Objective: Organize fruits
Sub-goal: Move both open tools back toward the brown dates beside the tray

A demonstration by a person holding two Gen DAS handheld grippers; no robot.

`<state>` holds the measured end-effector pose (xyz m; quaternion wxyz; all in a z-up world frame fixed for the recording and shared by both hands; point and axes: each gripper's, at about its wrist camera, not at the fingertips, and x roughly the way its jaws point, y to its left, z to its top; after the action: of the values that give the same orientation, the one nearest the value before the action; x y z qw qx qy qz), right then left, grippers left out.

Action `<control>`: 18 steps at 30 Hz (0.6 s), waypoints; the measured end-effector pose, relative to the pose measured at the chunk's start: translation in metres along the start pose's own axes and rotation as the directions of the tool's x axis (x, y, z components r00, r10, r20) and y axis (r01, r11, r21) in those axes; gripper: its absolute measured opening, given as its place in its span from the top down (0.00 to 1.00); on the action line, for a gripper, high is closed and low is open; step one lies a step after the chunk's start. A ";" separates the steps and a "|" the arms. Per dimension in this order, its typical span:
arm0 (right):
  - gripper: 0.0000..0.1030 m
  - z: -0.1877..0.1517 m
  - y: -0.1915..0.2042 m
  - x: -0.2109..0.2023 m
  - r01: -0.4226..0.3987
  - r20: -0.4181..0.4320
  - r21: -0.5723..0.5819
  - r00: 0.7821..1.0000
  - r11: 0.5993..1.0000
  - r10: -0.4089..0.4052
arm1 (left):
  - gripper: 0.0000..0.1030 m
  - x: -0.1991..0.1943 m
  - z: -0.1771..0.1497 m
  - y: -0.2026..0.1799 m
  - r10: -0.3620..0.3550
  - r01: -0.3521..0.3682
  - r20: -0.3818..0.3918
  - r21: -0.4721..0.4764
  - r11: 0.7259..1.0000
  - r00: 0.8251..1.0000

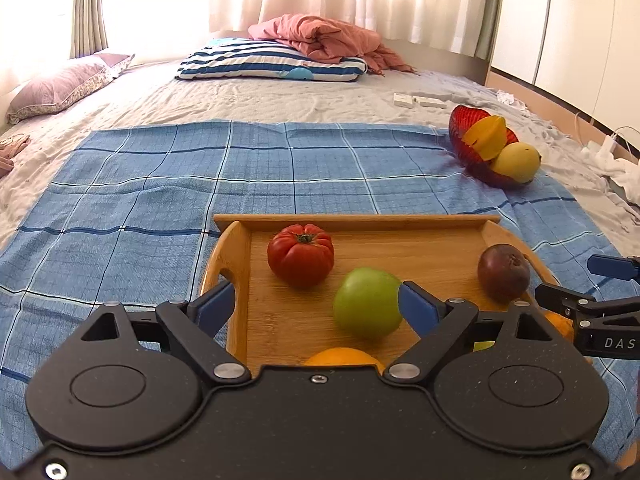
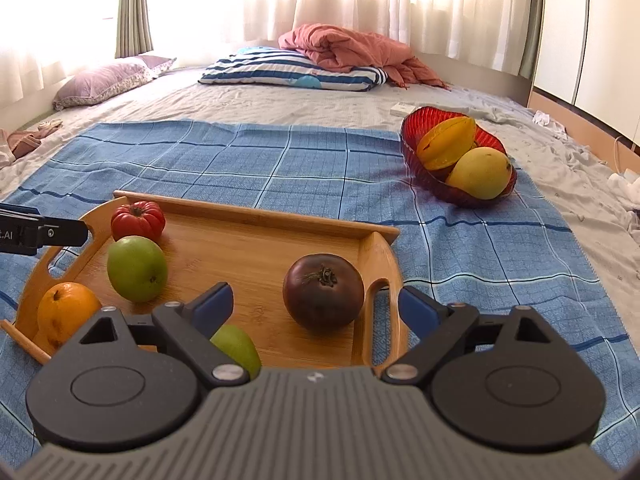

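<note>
Your left gripper (image 1: pixel 316 304) hangs over the near left part of the wooden tray (image 1: pixel 360 222), its blue fingers (image 1: pixel 418 308) spread wide and holding nothing; the green apple (image 1: pixel 368 302) lies on the tray beyond them, apart from the pads. Your right gripper (image 2: pixel 316 306) hangs over the tray's right end, fingers equally wide and empty, with the tray's right handle (image 2: pixel 384 304) and the dark purple tomato (image 2: pixel 323 291) showing in the gap between them, neither one touched.

The tray rests on a blue checked cloth (image 1: pixel 160 184) spread over the bed (image 1: pixel 280 96). On it you have the red ribbed tomato (image 1: pixel 301 254) toward the far left corner, the green apple just nearer than it, an orange (image 2: pixel 66 314) at the near left edge, the purple tomato toward the right, and a second green fruit (image 2: pixel 236 346) half hidden behind your right gripper's left finger.

Well apart, at the cloth's far right corner, a red glass bowl (image 2: pixel 414 140) holds a star fruit (image 2: pixel 446 144) and a yellow mango (image 2: pixel 480 174), the two touching.
</note>
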<state>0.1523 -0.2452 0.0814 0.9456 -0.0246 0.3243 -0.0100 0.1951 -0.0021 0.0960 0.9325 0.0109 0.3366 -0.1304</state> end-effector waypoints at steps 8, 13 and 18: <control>0.05 -0.027 0.010 -0.035 0.024 0.095 -0.041 0.995 0.999 -0.020 | 0.13 -0.043 -0.030 -0.019 -0.038 0.034 0.074 0.050 0.998 0.997; 0.05 -0.041 0.009 -0.054 0.027 0.151 0.000 0.988 1.000 -0.026 | 0.12 -0.064 -0.051 -0.028 -0.062 0.056 0.114 0.054 0.997 0.992; 0.05 -0.059 0.016 -0.073 0.041 0.212 -0.005 0.976 0.999 -0.039 | 0.11 -0.074 -0.073 -0.035 -0.067 0.060 0.135 0.055 0.997 0.989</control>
<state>0.0588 -0.2295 0.0790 0.9742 -0.0367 0.2212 -0.0249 0.0861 -0.0103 0.0881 0.9482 0.0148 0.2687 -0.1690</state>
